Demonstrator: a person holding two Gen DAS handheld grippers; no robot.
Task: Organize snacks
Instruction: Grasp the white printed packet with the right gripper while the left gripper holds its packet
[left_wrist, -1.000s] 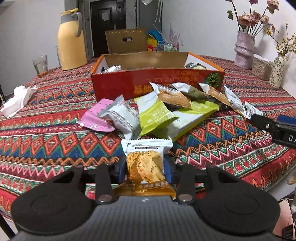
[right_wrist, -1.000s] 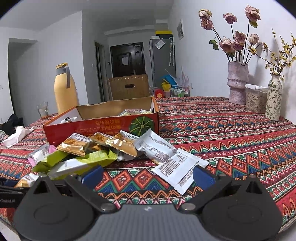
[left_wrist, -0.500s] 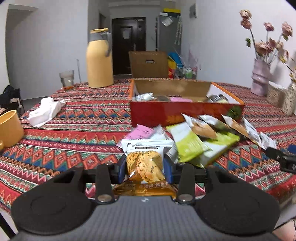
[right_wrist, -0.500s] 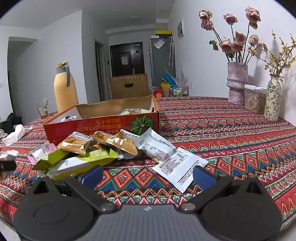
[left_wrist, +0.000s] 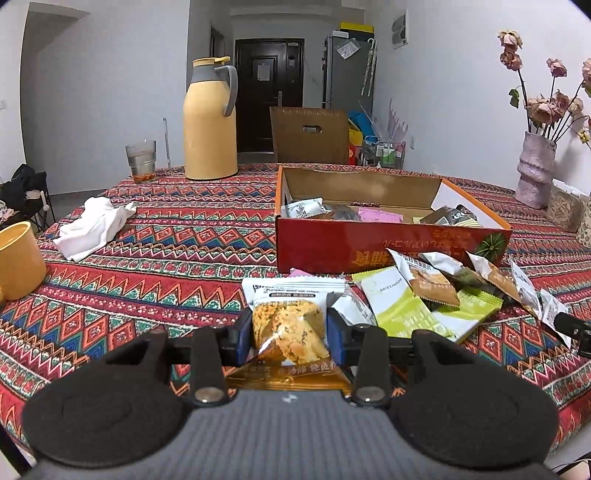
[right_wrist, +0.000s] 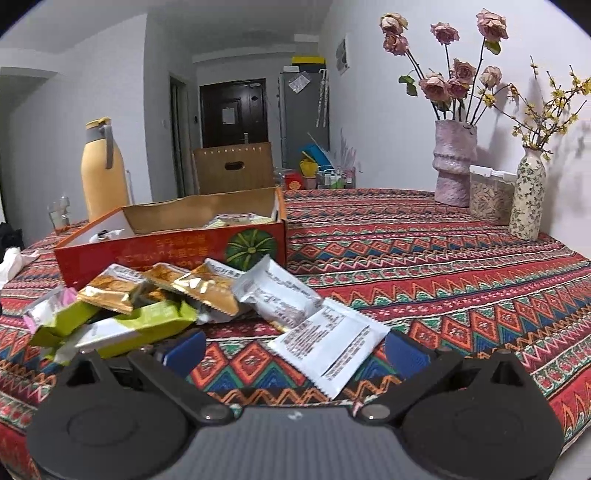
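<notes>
My left gripper (left_wrist: 289, 334) is shut on a cookie packet (left_wrist: 288, 321), white at the top with a golden cookie picture, held above the patterned tablecloth. Ahead and to the right stands the red cardboard box (left_wrist: 369, 251) with several snacks inside. A pile of snack packets (left_wrist: 424, 295) in green, gold and white lies in front of the box. In the right wrist view my right gripper (right_wrist: 295, 350) is open low over the table, with a white packet (right_wrist: 328, 343) lying between its blue fingers and the same pile (right_wrist: 147, 299) and box (right_wrist: 166, 251) beyond.
A yellow thermos (left_wrist: 210, 118), a glass (left_wrist: 141, 160), a white cloth (left_wrist: 92, 227) and a yellow mug (left_wrist: 18, 258) stand to the left. Two vases (right_wrist: 454, 162) and a jar (right_wrist: 489, 199) stand at the right wall. A chair back (left_wrist: 308, 134) rises behind the table.
My left gripper has lifted and swung left with the cookie packet, so the box and pile now sit to its right. The right gripper has barely moved.
</notes>
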